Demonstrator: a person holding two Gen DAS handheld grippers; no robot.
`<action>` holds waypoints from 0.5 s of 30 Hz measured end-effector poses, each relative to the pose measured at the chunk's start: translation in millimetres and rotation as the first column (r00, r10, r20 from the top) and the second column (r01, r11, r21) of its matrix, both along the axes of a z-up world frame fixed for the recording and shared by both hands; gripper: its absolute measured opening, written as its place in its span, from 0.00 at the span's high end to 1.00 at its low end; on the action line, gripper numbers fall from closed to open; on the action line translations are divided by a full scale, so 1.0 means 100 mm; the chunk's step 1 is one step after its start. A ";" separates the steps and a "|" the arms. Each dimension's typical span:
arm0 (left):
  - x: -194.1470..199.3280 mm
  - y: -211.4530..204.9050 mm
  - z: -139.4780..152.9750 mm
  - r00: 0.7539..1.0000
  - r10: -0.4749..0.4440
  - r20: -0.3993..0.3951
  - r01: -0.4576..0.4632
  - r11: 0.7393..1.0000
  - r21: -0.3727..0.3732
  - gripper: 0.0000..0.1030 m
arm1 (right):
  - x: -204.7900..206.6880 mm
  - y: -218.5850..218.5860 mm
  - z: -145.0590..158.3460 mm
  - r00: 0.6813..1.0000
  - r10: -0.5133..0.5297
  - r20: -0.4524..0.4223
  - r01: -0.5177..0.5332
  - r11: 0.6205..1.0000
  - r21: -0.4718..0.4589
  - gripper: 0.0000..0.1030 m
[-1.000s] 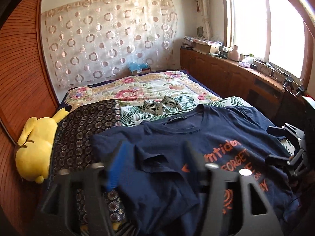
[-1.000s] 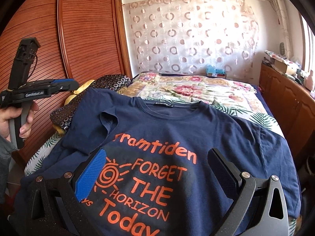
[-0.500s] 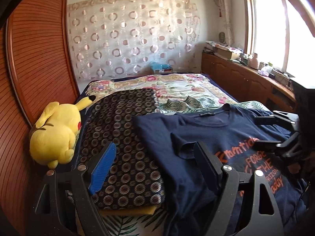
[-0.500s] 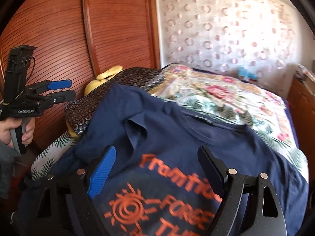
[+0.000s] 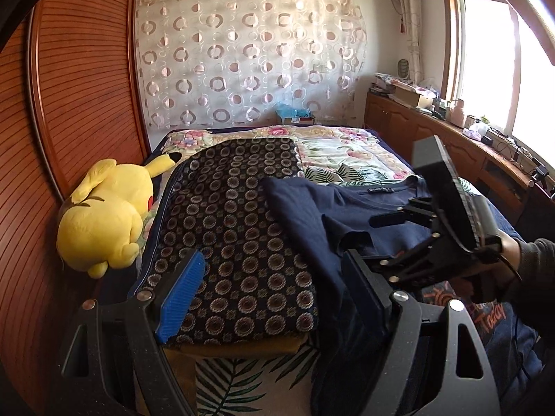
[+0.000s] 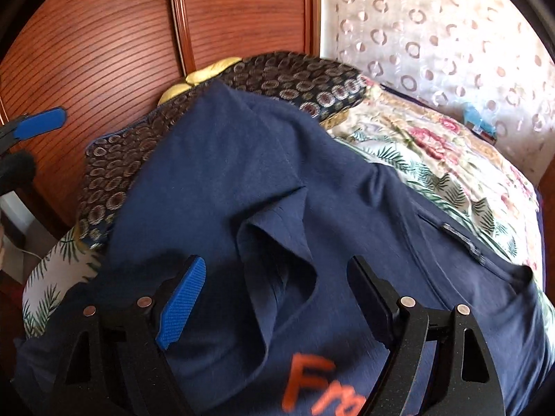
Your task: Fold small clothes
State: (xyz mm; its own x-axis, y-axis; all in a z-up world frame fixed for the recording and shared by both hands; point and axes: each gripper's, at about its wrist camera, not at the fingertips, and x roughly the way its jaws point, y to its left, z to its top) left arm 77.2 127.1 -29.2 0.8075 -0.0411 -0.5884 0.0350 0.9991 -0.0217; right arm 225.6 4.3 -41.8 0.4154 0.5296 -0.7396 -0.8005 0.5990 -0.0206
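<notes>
A navy T-shirt [image 6: 242, 180] with orange print lies face up on the bed; its left sleeve [image 6: 281, 263] is folded in over the chest. It also shows in the left wrist view [image 5: 312, 208]. My right gripper [image 6: 274, 298] is open, its fingers straddling the folded sleeve just above the cloth; in the left wrist view it [image 5: 430, 222] hovers over the shirt. My left gripper [image 5: 274, 298] is open and empty, over the patterned cushion at the shirt's left edge; its blue pad [image 6: 41, 123] shows at far left in the right wrist view.
A dark circle-patterned cushion [image 5: 229, 215] lies under the shirt's left shoulder. A yellow plush toy [image 5: 107, 215] sits by the wooden wardrobe [image 5: 69, 104]. The floral bedspread [image 5: 340, 152] stretches back to the curtain. A cluttered wooden sideboard [image 5: 451, 131] runs under the window.
Both grippers have swung left. The right gripper has dropped close to the folded sleeve. The left gripper has moved off the shirt to the cushion.
</notes>
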 end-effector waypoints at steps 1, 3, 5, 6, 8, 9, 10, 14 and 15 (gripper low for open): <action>0.00 0.01 -0.01 1.000 0.002 -0.002 -0.002 1.000 0.000 0.21 | 0.05 0.05 -0.02 1.000 0.000 0.000 0.000 1.000 -0.014 0.18; -0.02 0.02 -0.03 1.000 0.005 -0.005 -0.005 1.000 -0.001 0.21 | 0.11 0.12 -0.06 1.000 -0.007 0.003 0.007 0.999 -0.047 0.18; -0.03 0.03 -0.04 1.000 0.006 -0.007 -0.006 1.000 -0.002 0.21 | 0.17 0.17 -0.09 1.000 -0.009 0.003 0.009 0.998 -0.060 0.18; -0.04 0.03 -0.04 1.000 0.006 -0.006 -0.006 1.000 -0.004 0.21 | 0.18 0.24 -0.12 1.000 -0.022 0.010 0.023 0.997 -0.070 0.19; -0.05 0.04 -0.03 1.000 0.005 -0.005 -0.005 1.000 -0.005 0.21 | 0.27 0.24 -0.16 0.999 -0.052 0.008 0.052 0.996 -0.078 0.20; -0.06 0.03 -0.03 1.000 0.004 -0.005 -0.004 1.000 -0.006 0.21 | 0.31 0.22 -0.17 0.998 -0.063 0.008 0.064 0.995 -0.075 0.22; -0.06 0.03 -0.03 1.000 0.003 -0.005 -0.003 1.000 -0.006 0.21 | 0.35 0.21 -0.17 0.997 -0.078 0.015 0.079 0.994 -0.076 0.23; -0.07 0.01 -0.04 1.000 -0.004 -0.008 0.004 1.000 -0.006 0.21 | 0.55 0.01 -0.15 0.976 -0.211 0.061 0.215 0.975 -0.063 0.26; -0.07 -0.01 -0.05 1.000 -0.007 -0.011 0.007 1.000 -0.007 0.21 | 0.57 -0.04 -0.14 0.969 -0.237 0.069 0.241 0.969 -0.053 0.26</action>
State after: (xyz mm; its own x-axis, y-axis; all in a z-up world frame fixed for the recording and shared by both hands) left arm 70.1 126.0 -34.3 0.8008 -0.0510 -0.5967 0.0418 0.9987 -0.0292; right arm 282.7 0.1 -55.6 0.5700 0.3643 -0.7365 -0.6303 0.7689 -0.1074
